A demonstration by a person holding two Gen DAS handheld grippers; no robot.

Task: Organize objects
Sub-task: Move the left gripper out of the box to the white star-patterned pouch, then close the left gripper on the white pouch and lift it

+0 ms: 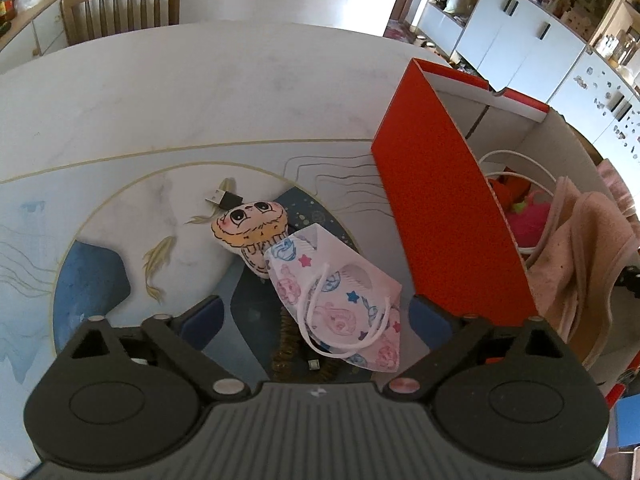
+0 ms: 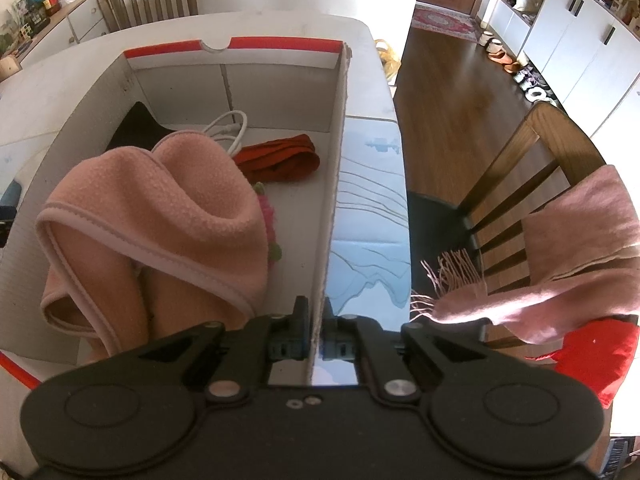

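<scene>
No readable text, labels or numbers anywhere (mask print only cartoon figures, stars).

left gripper (image 1: pixel 316 312): jaws wide apart, pointing steeply down, nothing btwn pads
right gripper (image 2: pixel 316 340): jaws clamped tight on box wall (image 2: pixel 334 200), angled down

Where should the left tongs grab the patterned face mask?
Come from above at the face mask, across its narrower middle. It lies flat, partly over the doll, so a low side approach would snag. The open left tongs already straddle it.
</scene>
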